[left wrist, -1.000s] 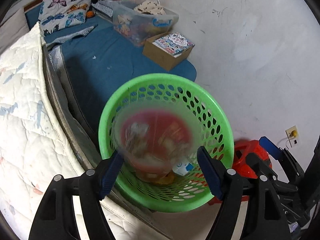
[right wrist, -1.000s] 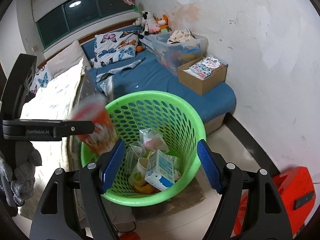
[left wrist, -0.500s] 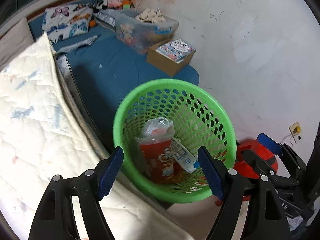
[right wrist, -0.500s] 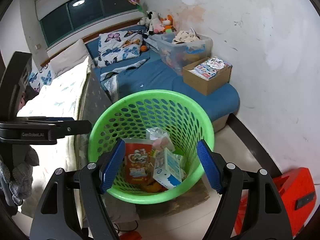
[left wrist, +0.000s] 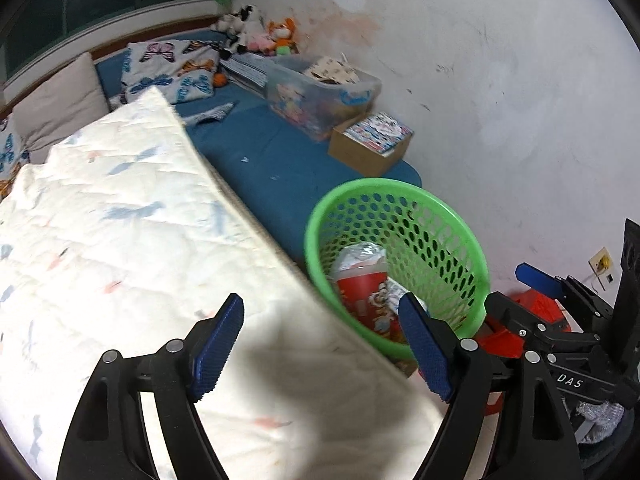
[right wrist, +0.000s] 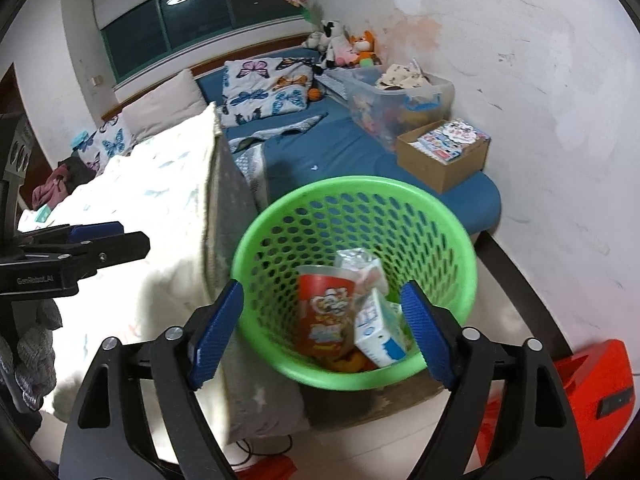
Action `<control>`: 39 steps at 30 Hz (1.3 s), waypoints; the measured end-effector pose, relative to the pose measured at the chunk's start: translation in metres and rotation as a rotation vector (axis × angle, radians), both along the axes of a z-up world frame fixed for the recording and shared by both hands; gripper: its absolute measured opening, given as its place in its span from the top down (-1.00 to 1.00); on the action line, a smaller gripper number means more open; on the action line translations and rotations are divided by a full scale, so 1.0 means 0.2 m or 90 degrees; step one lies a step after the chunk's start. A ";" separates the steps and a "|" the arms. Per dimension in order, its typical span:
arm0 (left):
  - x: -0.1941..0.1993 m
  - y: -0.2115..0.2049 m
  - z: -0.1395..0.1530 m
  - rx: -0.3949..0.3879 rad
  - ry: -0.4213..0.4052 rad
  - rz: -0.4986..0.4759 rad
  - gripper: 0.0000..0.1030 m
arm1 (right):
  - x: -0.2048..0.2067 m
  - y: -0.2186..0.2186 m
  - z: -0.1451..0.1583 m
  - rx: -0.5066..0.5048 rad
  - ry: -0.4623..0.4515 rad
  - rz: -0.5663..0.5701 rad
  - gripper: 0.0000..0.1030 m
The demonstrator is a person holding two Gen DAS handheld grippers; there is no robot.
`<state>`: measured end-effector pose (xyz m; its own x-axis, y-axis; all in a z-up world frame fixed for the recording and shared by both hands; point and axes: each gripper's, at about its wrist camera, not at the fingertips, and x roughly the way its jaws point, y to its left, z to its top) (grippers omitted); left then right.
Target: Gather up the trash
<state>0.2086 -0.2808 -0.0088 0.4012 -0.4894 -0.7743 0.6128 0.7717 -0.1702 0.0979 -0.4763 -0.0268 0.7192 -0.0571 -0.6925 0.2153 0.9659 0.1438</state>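
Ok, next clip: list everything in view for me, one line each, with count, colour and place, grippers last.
basket: one, green, on the floor beside the bed.
snack cup: one, red, upright in the basket.
carton: one, white and blue, in the basket, right of the cup.
plastic wrapper: one, clear, behind the cup.
quilt: one, white, on the bed.
butterfly pillow: one, white, at the bed's head.
storage bin: one, clear, on the blue sheet.
cardboard box: one, brown, holding books.
plush toys: several, mixed colours, in the corner.
left gripper: black with blue pads, jaws opening, nothing between them.
right gripper: same colours, jaws opening, nothing between them.
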 end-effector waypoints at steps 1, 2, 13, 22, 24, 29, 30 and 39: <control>0.00 0.03 0.01 -0.001 -0.006 0.006 -0.51 | 0.00 0.02 0.00 0.001 0.000 0.003 -0.58; -0.01 0.08 0.02 -0.002 -0.016 0.018 -0.53 | 0.01 0.04 0.01 0.002 0.002 0.006 -0.58; -0.09 0.56 0.12 -0.039 -0.054 0.109 -0.64 | 0.00 0.31 0.04 0.022 0.006 0.043 -0.62; -0.23 0.83 0.14 -0.043 -0.097 0.163 -0.83 | -0.06 0.50 0.09 -0.002 -0.005 0.069 -0.72; -0.26 0.87 0.15 -0.052 -0.103 0.170 -0.83 | -0.08 0.54 0.10 -0.020 -0.007 0.071 -0.72; -0.34 0.98 0.18 -0.056 -0.133 0.195 -0.86 | -0.12 0.63 0.11 -0.046 -0.018 0.082 -0.73; -0.36 0.99 0.18 -0.053 -0.140 0.199 -0.86 | -0.13 0.65 0.12 -0.045 -0.022 0.082 -0.75; -0.51 1.09 0.22 -0.012 -0.224 0.232 -0.86 | -0.19 0.75 0.14 -0.047 -0.041 0.093 -0.84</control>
